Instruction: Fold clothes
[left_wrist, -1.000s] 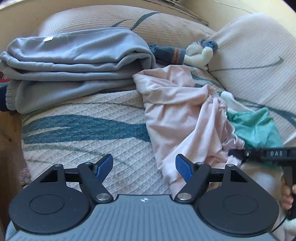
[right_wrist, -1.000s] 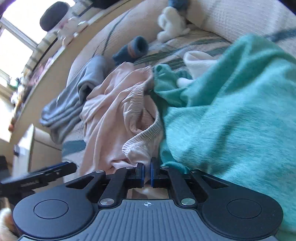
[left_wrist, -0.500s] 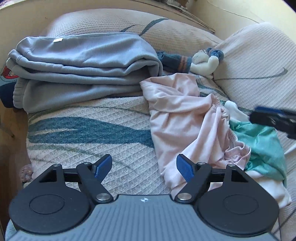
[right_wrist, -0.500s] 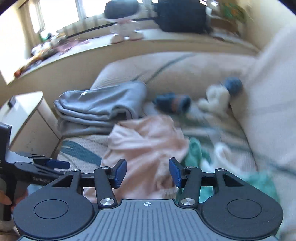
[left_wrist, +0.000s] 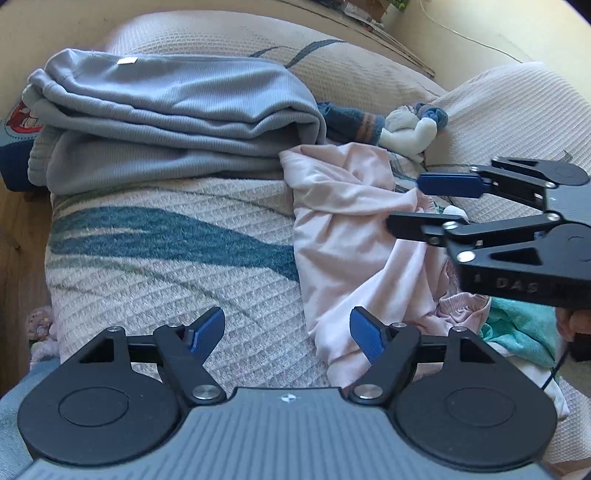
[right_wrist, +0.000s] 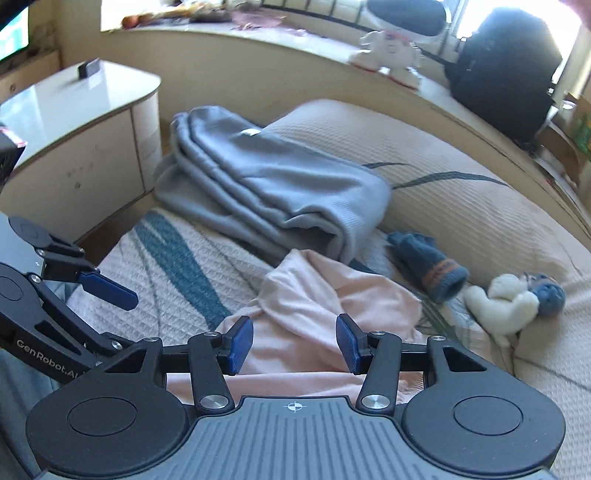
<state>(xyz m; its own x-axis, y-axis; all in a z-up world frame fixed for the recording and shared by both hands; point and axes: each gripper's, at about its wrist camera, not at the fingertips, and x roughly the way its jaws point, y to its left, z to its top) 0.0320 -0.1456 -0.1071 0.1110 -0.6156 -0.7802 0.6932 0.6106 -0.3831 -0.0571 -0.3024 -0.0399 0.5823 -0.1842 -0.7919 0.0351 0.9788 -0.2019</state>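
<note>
A crumpled pale pink garment (left_wrist: 351, 229) (right_wrist: 332, 302) lies on the patterned bed cover. A folded grey garment (left_wrist: 166, 122) (right_wrist: 266, 184) is stacked behind it against a pillow. A teal garment (left_wrist: 524, 328) lies at the right. My left gripper (left_wrist: 288, 328) is open and empty, just left of the pink garment's near edge. My right gripper (right_wrist: 293, 343) is open and empty, hovering over the pink garment; it also shows in the left wrist view (left_wrist: 413, 205), above the garment's right side.
A blue sock (right_wrist: 428, 266) and a small white plush toy (right_wrist: 513, 299) lie beside the pillow (right_wrist: 461, 192). A white bedside cabinet (right_wrist: 85, 129) stands left of the bed. A curved headboard shelf (right_wrist: 295, 66) holds a figure and a dark bag.
My right gripper let go of the pink waistband, opened, lifted and swung left over the pink garment. My left gripper stayed open and shifted slightly.
</note>
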